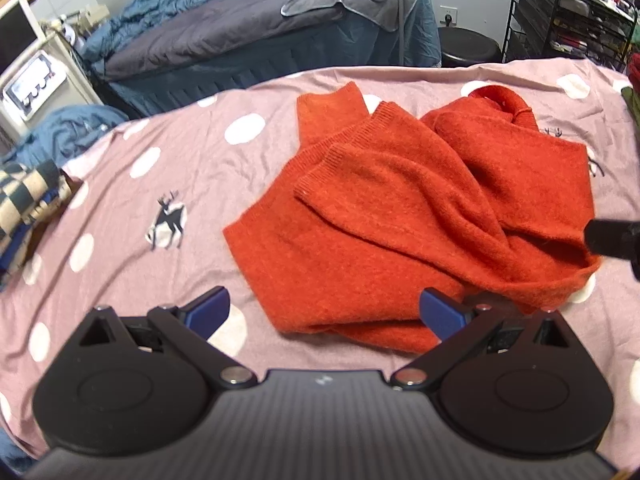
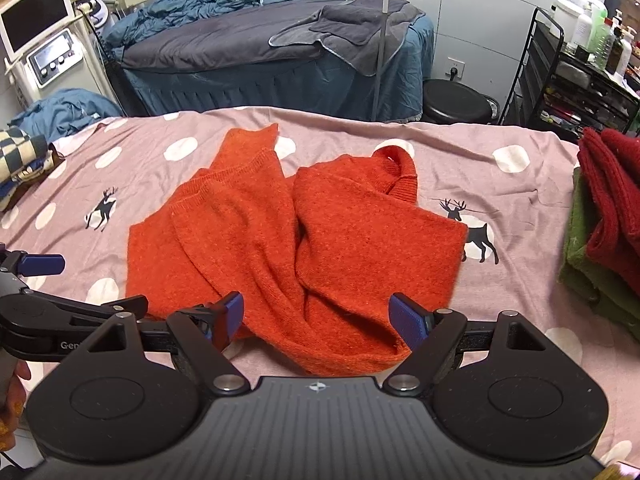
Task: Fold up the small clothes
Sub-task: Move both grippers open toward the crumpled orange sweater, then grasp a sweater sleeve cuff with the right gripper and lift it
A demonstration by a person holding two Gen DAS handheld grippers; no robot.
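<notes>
An orange knit sweater [image 1: 384, 216] lies rumpled and partly folded on the pink dotted bedsheet [image 1: 160, 168], sleeves laid across its body, collar at the far right. It also shows in the right wrist view [image 2: 280, 248]. My left gripper [image 1: 324, 312] is open and empty, just above the sweater's near edge. My right gripper [image 2: 316, 320] is open and empty over the sweater's near hem. The left gripper also shows at the left edge of the right wrist view [image 2: 44, 280]. The right gripper's dark tip [image 1: 612, 236] shows at the left wrist view's right edge.
A stack of folded red and green clothes [image 2: 608, 224] sits at the bed's right edge. A checkered cloth [image 2: 20, 156] lies at the left edge. Beyond are a blue treatment bed [image 2: 260, 52], a black stool [image 2: 456, 104], a shelf cart [image 2: 576, 76] and a machine with a screen [image 2: 40, 32].
</notes>
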